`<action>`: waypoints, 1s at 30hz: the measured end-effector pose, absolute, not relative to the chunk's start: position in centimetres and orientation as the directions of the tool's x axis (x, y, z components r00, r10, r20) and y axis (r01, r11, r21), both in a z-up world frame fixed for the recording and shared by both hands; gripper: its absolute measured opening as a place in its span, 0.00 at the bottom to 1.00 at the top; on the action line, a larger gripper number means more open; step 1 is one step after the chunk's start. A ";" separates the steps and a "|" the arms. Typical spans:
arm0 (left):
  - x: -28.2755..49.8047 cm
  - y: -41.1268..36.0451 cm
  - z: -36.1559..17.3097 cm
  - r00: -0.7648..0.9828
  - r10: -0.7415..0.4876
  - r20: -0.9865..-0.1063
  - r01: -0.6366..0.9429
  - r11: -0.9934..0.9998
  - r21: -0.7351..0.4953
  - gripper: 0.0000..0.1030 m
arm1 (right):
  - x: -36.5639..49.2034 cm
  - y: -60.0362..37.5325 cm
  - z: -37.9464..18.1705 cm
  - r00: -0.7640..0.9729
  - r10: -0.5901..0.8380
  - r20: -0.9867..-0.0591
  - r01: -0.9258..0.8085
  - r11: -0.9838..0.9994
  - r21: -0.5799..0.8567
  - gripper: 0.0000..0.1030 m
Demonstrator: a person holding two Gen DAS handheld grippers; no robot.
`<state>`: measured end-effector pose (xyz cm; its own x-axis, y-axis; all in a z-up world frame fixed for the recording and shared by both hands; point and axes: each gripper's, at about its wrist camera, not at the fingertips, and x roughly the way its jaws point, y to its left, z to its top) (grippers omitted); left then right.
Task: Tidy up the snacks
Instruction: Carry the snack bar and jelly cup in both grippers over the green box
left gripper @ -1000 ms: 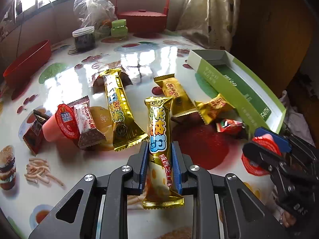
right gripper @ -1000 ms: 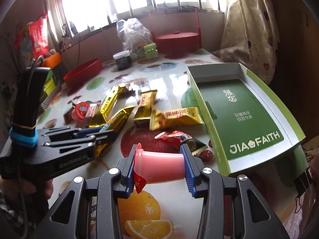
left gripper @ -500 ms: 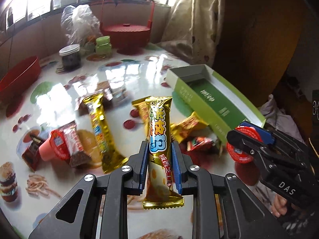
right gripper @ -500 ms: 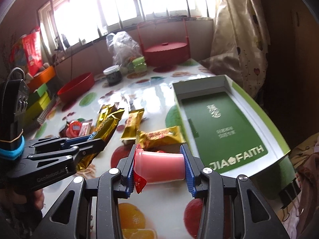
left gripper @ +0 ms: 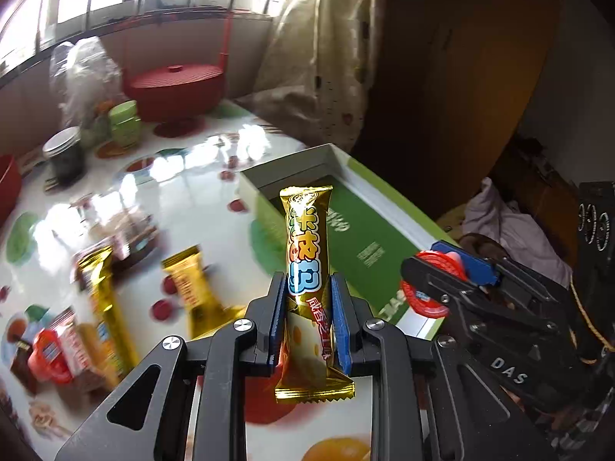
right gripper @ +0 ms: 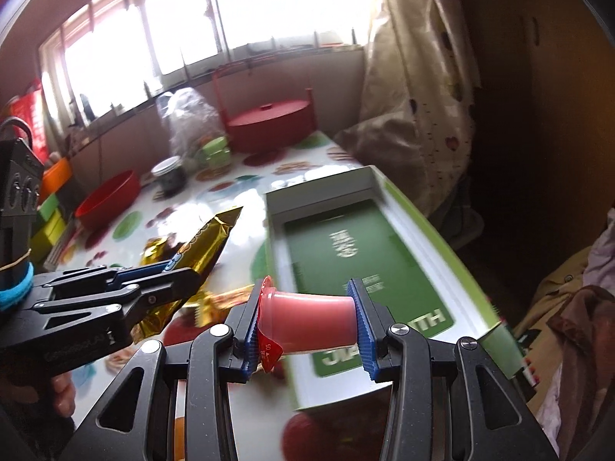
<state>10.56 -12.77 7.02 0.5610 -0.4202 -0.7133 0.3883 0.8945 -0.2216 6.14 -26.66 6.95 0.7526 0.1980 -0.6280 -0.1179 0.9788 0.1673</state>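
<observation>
My left gripper [left gripper: 307, 299] is shut on a long gold snack bar [left gripper: 307, 253], which stands upright between the blue pads above the table, in front of the green box lid [left gripper: 361, 230]. My right gripper [right gripper: 305, 307] is shut on a pink jelly cup [right gripper: 311, 317] lying sideways, its red foil lid to the left, held over the near end of the green box lid [right gripper: 346, 246]. Each gripper shows in the other's view: the right gripper [left gripper: 442, 272] with the cup at right, the left gripper [right gripper: 180, 269] with the gold bar [right gripper: 207, 242] at left.
Loose on the fruit-print table [left gripper: 184, 184] lie gold snack bars [left gripper: 103, 303], a shorter gold pack [left gripper: 192, 292] and another jelly cup [left gripper: 46, 353]. At the back stand a red lidded basket [left gripper: 173, 88], a dark jar [left gripper: 63, 153], a green tub [left gripper: 125, 123] and a plastic bag. A red bowl [right gripper: 109, 199] sits left.
Both grippers have lifted and swung right toward the green box lid with their snacks still gripped. The box lid now sits closer and more central in both views.
</observation>
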 end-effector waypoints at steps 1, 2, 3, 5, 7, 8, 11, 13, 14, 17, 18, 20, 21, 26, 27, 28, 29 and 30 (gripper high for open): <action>10.8 -13.2 7.0 0.556 -0.427 -0.713 0.395 0.891 -0.225 0.23 | 6.3 -27.0 6.8 0.752 0.190 -0.631 -0.108 0.980 0.166 0.39; 11.0 -13.7 7.0 0.550 -0.434 -0.713 0.402 0.886 -0.230 0.23 | 6.5 -27.4 6.7 0.752 0.181 -0.634 -0.097 0.981 0.166 0.39; 11.2 -14.2 7.1 0.547 -0.440 -0.712 0.410 0.882 -0.231 0.23 | 6.7 -27.8 6.5 0.751 0.173 -0.637 -0.085 0.982 0.167 0.39; 11.8 -15.3 6.9 0.535 -0.449 -0.716 0.425 0.875 -0.232 0.23 | 7.1 -28.6 6.2 0.750 0.161 -0.641 -0.067 0.983 0.168 0.39; 12.4 -16.2 6.5 0.520 -0.456 -0.722 0.432 0.870 -0.239 0.23 | 7.5 -29.2 5.8 0.746 0.146 -0.649 -0.051 0.985 0.164 0.39; 12.6 -16.5 6.4 0.517 -0.457 -0.723 0.431 0.869 -0.241 0.23 | 7.7 -29.5 5.6 0.745 0.140 -0.653 -0.044 0.986 0.161 0.39; 13.2 -17.5 5.9 0.502 -0.456 -0.735 0.434 0.868 -0.242 0.23 | 8.3 -30.0 5.0 0.736 0.123 -0.666 -0.029 0.988 0.150 0.39; 13.5 -18.0 5.6 0.493 -0.457 -0.741 0.443 0.864 -0.238 0.23 | 8.7 -30.4 4.6 0.730 0.116 -0.673 -0.022 0.989 0.147 0.39; 13.7 -18.3 5.4 0.486 -0.456 -0.746 0.444 0.864 -0.238 0.23 | 8.9 -30.5 4.3 0.727 0.112 -0.677 -0.019 0.990 0.143 0.39; 14.1 -19.0 4.9 0.470 -0.456 -0.755 0.446 0.861 -0.243 0.23 | 9.4 -30.9 3.7 0.717 0.097 -0.690 -0.011 0.992 0.127 0.39; 14.1 -19.2 4.8 0.469 -0.451 -0.759 0.451 0.862 -0.233 0.23 | 9.6 -31.0 3.5 0.714 0.093 -0.694 -0.008 0.992 0.124 0.39; 14.2 -19.4 4.6 0.459 -0.450 -0.766 0.450 0.861 -0.237 0.23 | 9.9 -31.2 3.1 0.707 0.088 -0.701 -0.007 0.993 0.118 0.39; 14.3 -19.5 4.5 0.456 -0.449 -0.768 0.452 0.861 -0.236 0.23 | 10.0 -31.2 2.9 0.705 0.080 -0.705 -0.004 0.994 0.108 0.39; 15.0 -19.9 3.5 0.440 -0.433 -0.787 0.436 0.869 -0.234 0.23 | 10.5 -31.1 2.1 0.691 0.067 -0.720 -0.009 0.996 0.084 0.39; 15.0 -19.9 3.4 0.437 -0.437 -0.787 0.436 0.867 -0.240 0.23 | 10.5 -31.1 2.1 0.693 0.066 -0.718 -0.010 0.997 0.082 0.39; 15.0 -19.9 3.4 0.436 -0.437 -0.787 0.437 0.867 -0.239 0.23 | 10.5 -31.1 2.1 0.695 0.064 -0.716 -0.010 0.997 0.080 0.39; 15.1 -19.9 3.3 0.435 -0.434 -0.789 0.437 0.868 -0.236 0.24 | 10.6 -31.2 2.1 0.695 0.061 -0.716 -0.009 0.997 0.076 0.39; 15.2 -20.0 3.2 0.434 -0.431 -0.791 0.436 0.869 -0.234 0.25 | 10.6 -31.3 2.1 0.696 0.061 -0.715 -0.008 0.997 0.077 0.39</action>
<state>15.16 -19.96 3.24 0.4339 -0.4308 -0.7913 0.4365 0.8689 -0.2337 10.64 -31.27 2.07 0.6961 0.0608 -0.7154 -0.0082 0.9970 0.0767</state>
